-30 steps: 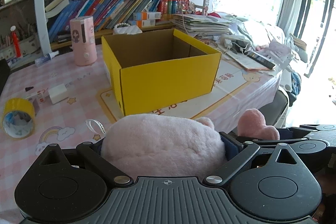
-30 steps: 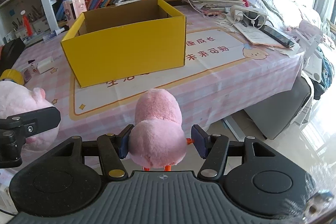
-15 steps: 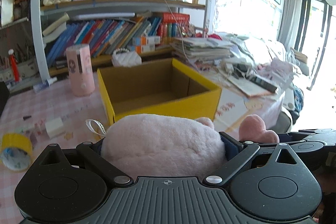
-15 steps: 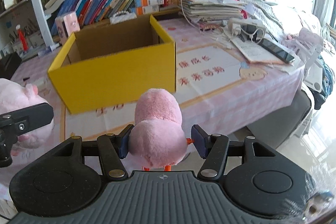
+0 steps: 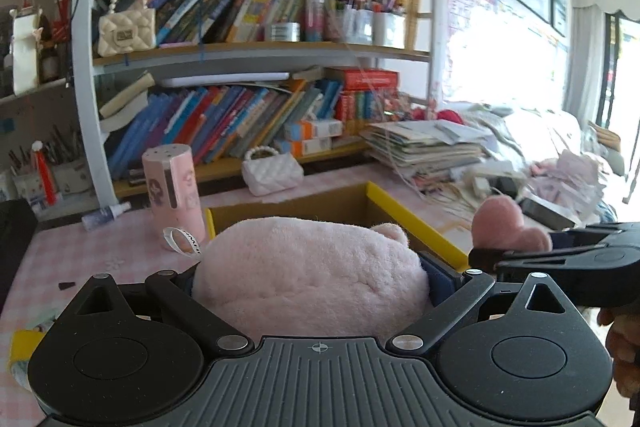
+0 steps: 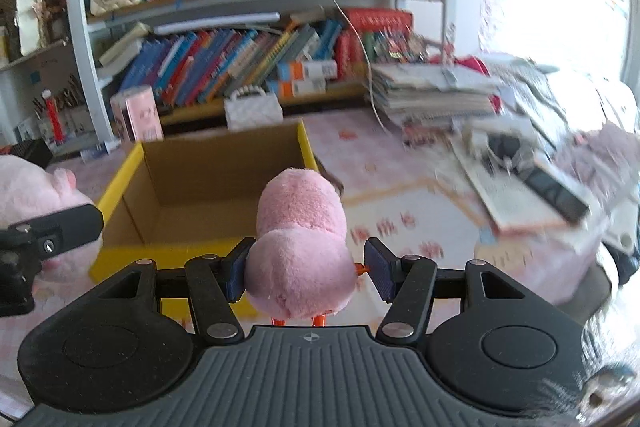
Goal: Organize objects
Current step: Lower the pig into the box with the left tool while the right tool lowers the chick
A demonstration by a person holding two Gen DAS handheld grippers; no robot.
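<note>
Pink pig plush point(image 5: 308, 267) in left view: my left gripper point(image 5: 312, 281) squeezes it, soft and round, at 6 o'clock, just before the yellow box point(image 5: 416, 223).
Box in left view: stiff cardboard, open top, mostly hidden.
Pink bird toy point(image 6: 300, 239) in right view: my right gripper point(image 6: 304, 269) holds it; left pad touches, right pad I can't tell.
Box in right view: yellow box at 11 o'clock, looks empty.
Could go wrong: I think the fluffy bird could slip, or the fat pig could catch on the box rim.
</note>
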